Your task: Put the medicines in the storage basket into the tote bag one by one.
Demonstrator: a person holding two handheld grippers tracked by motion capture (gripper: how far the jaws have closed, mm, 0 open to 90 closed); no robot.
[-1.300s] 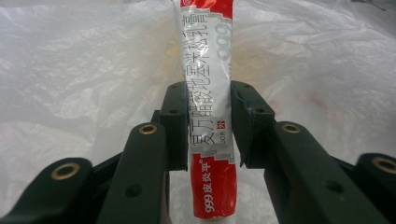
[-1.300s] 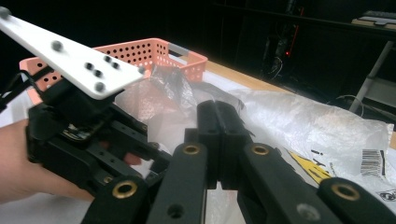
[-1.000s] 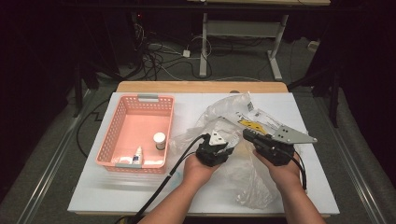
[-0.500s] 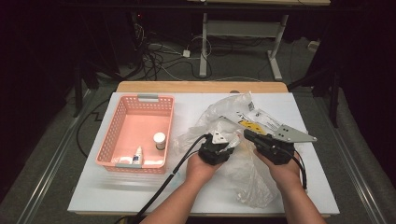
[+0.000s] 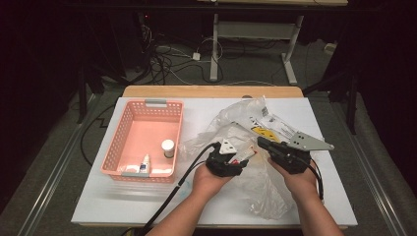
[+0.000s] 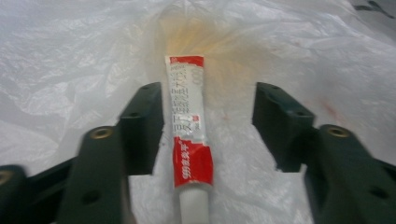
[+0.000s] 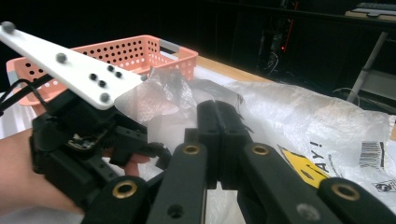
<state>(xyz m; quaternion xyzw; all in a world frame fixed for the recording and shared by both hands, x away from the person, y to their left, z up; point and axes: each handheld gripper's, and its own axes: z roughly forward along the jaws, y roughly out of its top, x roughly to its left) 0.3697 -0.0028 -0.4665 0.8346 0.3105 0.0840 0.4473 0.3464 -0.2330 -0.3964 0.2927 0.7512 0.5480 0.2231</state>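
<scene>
On the white worktop (image 5: pixel 147 196), to the left of both hands, stands a salmon-pink perforated plastic basket (image 5: pixel 129 129) with grey handles; inside it a small white-capped bottle (image 5: pixel 168 148) stands upright and a little white dropper vial (image 5: pixel 145 163) stands near the front wall. A thin strip of light wood edge (image 5: pixel 211 91) runs along the far side of the worktop, and beyond it cables lie on the dark floor. Spread across the middle and right of the worktop is a crumpled clear plastic bag (image 5: pixel 246 118) with a yellow printed panel and a barcode label, and its loose folds lie around and under both pairs of tongs.

The left tongs (image 5: pixel 239 161) have just been opening; in the left gripper view the jaws stand apart with a small red-and-white ointment tube (image 6: pixel 189 121) between them. The tube lies against the inner face of the left-hand jaw, well clear of the other one, its white cap pointing back toward the camera and its crimped end toward the bag's film behind it. Printed characters run along its white middle band, red at both ends.

The right tongs (image 7: pixel 218 121) are pinched tight on a fold of the bag's film, just beside the left tongs.
</scene>
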